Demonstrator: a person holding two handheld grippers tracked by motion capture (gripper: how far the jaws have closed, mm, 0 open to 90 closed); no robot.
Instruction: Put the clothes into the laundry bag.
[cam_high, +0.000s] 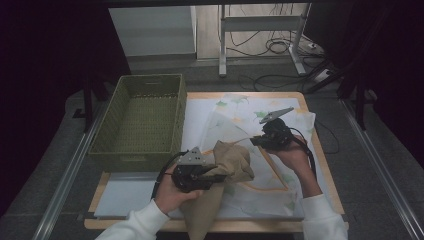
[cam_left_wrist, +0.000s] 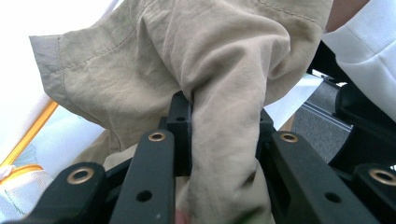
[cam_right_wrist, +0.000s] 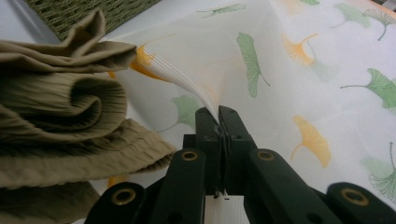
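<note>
Khaki garment (cam_high: 227, 165), a crumpled beige piece of clothing with stitched seams, is bunched up near the front middle of the desk (cam_high: 320, 150), and part of it hangs down over the desk's front edge. The left tongs (cam_high: 212, 176) are closed on a thick fold of it: in the left gripper view the fabric (cam_left_wrist: 219, 93) is squeezed between the two black jaws and spills out above and below them. The person's left hand (cam_high: 172, 192), in a white sleeve, holds that tool low at the front of the desk.

Under the garment lies a thin white cloth (cam_high: 265, 112) printed with green and orange ginkgo leaves and edged with an orange band, spread over the right half of the desk. The right tongs (cam_high: 256, 141) are pinched tight on a pleat of this cloth (cam_right_wrist: 299, 70), drawing it up into a small ridged peak just beside the garment's rolled folds (cam_right_wrist: 60, 116). The right hand (cam_high: 292, 155) holds that tool over the middle of the cloth.

A green woven basket (cam_high: 175, 112) stands at the left rear of the desk, well apart from both tongs. Cables (cam_high: 272, 47) lie on the floor beyond the desk.
</note>
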